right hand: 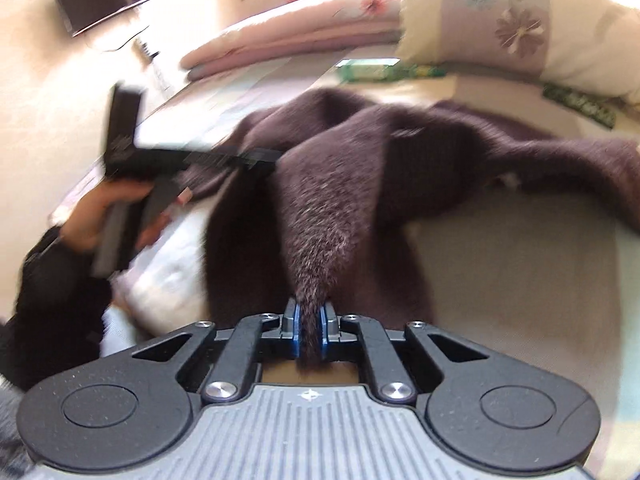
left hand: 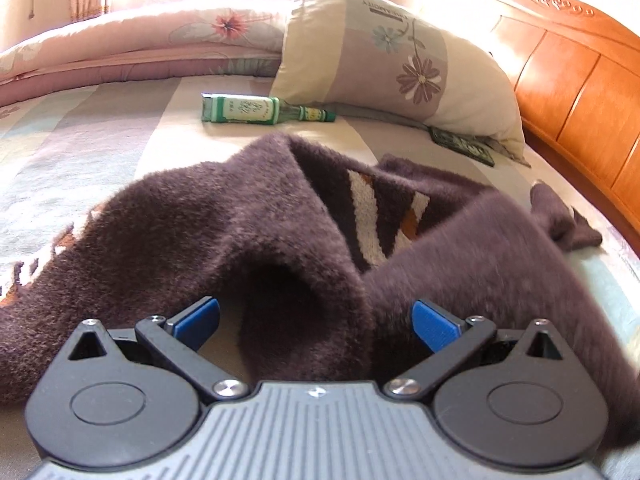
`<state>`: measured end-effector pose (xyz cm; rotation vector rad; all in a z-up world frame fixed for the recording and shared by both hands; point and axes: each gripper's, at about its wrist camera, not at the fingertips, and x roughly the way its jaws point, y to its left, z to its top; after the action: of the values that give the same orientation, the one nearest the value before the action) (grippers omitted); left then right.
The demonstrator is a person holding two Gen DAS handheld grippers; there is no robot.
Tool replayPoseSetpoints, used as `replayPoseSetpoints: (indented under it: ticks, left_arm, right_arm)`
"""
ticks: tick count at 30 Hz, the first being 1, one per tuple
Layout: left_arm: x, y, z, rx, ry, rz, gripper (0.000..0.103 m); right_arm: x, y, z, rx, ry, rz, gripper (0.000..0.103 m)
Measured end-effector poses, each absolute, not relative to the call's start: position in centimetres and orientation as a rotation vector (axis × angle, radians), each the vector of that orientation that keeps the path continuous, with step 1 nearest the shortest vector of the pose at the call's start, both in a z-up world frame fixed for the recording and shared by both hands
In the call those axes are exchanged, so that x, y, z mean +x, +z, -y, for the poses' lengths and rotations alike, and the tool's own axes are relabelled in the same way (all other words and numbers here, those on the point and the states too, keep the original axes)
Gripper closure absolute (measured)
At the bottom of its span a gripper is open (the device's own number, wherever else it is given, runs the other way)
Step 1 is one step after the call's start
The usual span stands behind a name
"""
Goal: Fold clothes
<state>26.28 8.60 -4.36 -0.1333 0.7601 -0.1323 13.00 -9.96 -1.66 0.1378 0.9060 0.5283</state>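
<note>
— Where is the garment, and what have you got of it?

— The dark purple, fuzzy knitted sweater (left hand: 248,216) lies rumpled in a heap on the striped bed sheet (left hand: 80,152), near the bed's head end, short of the floral pillow (left hand: 392,56) and the green glass bottle (left hand: 260,109). My right tongs (right hand: 309,330) are clamped on a pinched ridge of its fabric, which rises taut from the heap. My left tongs (left hand: 316,322) stand apart, a fold of the knit between the blue pads (left hand: 434,324) but not pressed.

— How will it handle?

— Soft and limp, I judge; thick pile, so it bunches and sags, and will not hold a crease. Not slippery, not fragile.

— Where should the left take hold?

— At an edge or hem, well apart from my right, so the two can spread it flat.
</note>
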Motion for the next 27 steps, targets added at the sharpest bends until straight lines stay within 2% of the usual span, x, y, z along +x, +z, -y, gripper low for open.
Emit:
replayPoseSetpoints:
  ticks: [4, 6, 10, 12, 19, 21, 25, 27]
  left_arm:
    - [26.3, -4.3, -9.1, -0.141, -0.118, -0.764, 0.001]
    - [26.3, -4.3, -9.1, -0.141, -0.124, -0.765, 0.001]
    - [26.2, -4.3, -8.9, -0.136, -0.144, -0.764, 0.001]
    - [26.3, -4.5, -8.9, -0.136, -0.145, -0.768, 0.001]
    - [26.4, -4.9, -8.9, -0.137, -0.146, -0.774, 0.001]
    - [26.5, -5.0, -9.0, -0.135, -0.146, -0.774, 0.001]
    - [26.8, -5.1, -8.9, -0.129, -0.138, -0.771, 0.001]
    - [26.7, -4.8, -8.9, -0.132, -0.138, -0.747, 0.001]
  right_arm:
    - [11.5, -2.8, 9.0, 0.075, 0.506, -0.962, 0.091]
    - [11.4, -2.8, 9.9, 0.108, 0.463, -0.945, 0.083]
    - [11.9, -2.2, 12.3, 0.206, 0.395, -0.878, 0.078]
    - [12.5, -2.5, 13.5, 0.242, 0.359, -0.845, 0.07]
    - [17.6, -7.3, 17.0, 0.363, 0.24, -0.852, 0.066]
    - [19.1, -8.8, 17.4, 0.395, 0.24, -0.869, 0.057]
    - [20.4, -10.8, 17.0, 0.403, 0.25, -0.859, 0.056]
    - [21.0, -11.7, 16.8, 0.408, 0.256, -0.852, 0.043]
